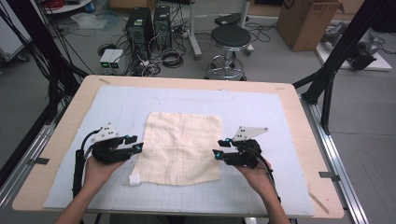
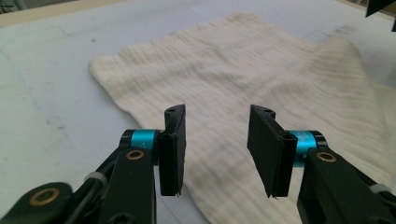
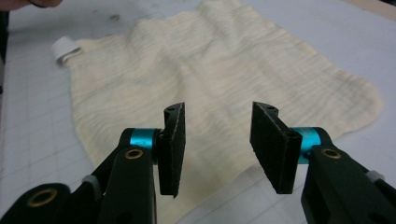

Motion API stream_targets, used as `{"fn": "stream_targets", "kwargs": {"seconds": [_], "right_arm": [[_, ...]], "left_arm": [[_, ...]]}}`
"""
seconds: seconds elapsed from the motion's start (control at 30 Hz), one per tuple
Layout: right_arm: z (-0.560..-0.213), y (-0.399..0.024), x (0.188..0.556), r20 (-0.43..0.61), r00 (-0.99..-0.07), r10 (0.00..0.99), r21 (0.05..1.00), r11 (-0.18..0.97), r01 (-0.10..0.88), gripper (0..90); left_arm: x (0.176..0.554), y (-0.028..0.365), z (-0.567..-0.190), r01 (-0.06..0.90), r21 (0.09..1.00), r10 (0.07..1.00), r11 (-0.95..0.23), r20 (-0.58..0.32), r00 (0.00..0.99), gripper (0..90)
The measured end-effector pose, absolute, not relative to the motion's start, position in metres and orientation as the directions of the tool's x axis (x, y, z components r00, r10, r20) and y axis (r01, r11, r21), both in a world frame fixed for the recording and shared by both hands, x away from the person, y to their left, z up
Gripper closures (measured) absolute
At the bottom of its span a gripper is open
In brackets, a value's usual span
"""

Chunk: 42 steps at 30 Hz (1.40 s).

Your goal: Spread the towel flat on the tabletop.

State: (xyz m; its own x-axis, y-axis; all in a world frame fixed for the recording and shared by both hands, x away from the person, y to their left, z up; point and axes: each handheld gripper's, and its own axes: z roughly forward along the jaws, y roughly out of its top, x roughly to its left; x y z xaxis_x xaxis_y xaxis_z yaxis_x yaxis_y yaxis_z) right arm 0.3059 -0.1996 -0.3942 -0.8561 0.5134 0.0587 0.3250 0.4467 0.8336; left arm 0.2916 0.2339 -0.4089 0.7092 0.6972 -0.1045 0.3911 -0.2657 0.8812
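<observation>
Nearest the high camera: two bare forearms coming up from the table's near edge, each hand holding a black two-jaw gripper.

Left gripper (image 1: 136, 143): jaws parted to a middling gap, nothing between the pads; tips just over the left edge of the cloth. In the left gripper view the pads (image 2: 173, 149) stand apart with cloth showing beyond the gap, not pinched.

Right gripper (image 1: 220, 149): same, jaws a middling way apart, holding nothing, tips at the cloth's right edge. Pads (image 3: 275, 147) hang clear above the weave.

Cream-coloured square cloth of crinkled, loosely woven fabric (image 1: 182, 147): lies flat, spread out in a single layer in the middle of the table, between the two grippers. Fine ribbing runs across it; faint grid of threads visible from above. Edges slightly wavy, corners rounded off. The edge at the right of the left gripper view lifts into a low ridge (image 2: 345, 60). Small white tag loop (image 1: 134, 180) sticks out at the near left corner, lying on the mat.

Underneath: pale blue-grey gridded mat (image 1: 261, 107) on a light wooden tabletop (image 1: 60, 135).

Beyond the table: round black stool (image 1: 229, 37), two black computer towers (image 1: 148, 25), a cardboard box (image 1: 306, 21), cables on grey floor.
</observation>
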Motion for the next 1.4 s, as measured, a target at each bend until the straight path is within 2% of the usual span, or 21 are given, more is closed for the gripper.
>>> {"fn": "stream_targets", "kwargs": {"seconds": [0.3, 0.5, 0.6, 0.7, 0.83, 1.07, 1.2, 1.4], "right_arm": [[-0.417, -0.195, 0.282, 0.082, -0.890, 0.448, 0.808, 0.493, 0.323, 58.4], [-0.432, -0.192, 0.275, 0.113, -0.903, 0.415, 0.765, 0.544, 0.345, 59.5], [-0.436, -0.190, 0.272, 0.102, -0.908, 0.407, 0.750, 0.568, 0.339, 60.7], [-0.441, -0.187, 0.271, 0.086, -0.913, 0.400, 0.720, 0.609, 0.334, 63.2], [-0.442, -0.184, 0.268, 0.034, -0.912, 0.409, 0.719, 0.624, 0.307, 70.6], [-0.440, -0.186, 0.273, 0.055, -0.902, 0.429, 0.711, 0.617, 0.337, 84.8], [-0.439, -0.189, 0.273, 0.084, -0.903, 0.422, 0.706, 0.614, 0.353, 86.0], [-0.432, -0.196, 0.265, 0.085, -0.906, 0.415, 0.715, 0.607, 0.346, 86.0]], "left_arm": [[0.255, 0.232, -0.426, 0.386, 0.859, 0.648, -0.337, -0.086, 0.757, 52.6], [0.249, 0.230, -0.435, 0.393, 0.831, 0.633, -0.393, -0.065, 0.772, 52.6], [0.249, 0.230, -0.438, 0.410, 0.809, 0.616, -0.420, -0.077, 0.784, 59.3], [0.252, 0.227, -0.441, 0.426, 0.779, 0.601, -0.461, -0.079, 0.795, 61.8], [0.252, 0.225, -0.444, 0.426, 0.774, 0.597, -0.469, -0.078, 0.799, 65.3], [0.253, 0.224, -0.445, 0.417, 0.780, 0.611, -0.467, -0.056, 0.789, 77.2], [0.254, 0.219, -0.445, 0.412, 0.780, 0.606, -0.471, -0.053, 0.794, 85.5], [0.252, 0.216, -0.441, 0.407, 0.792, 0.590, -0.455, -0.074, 0.804, 88.0]]}}
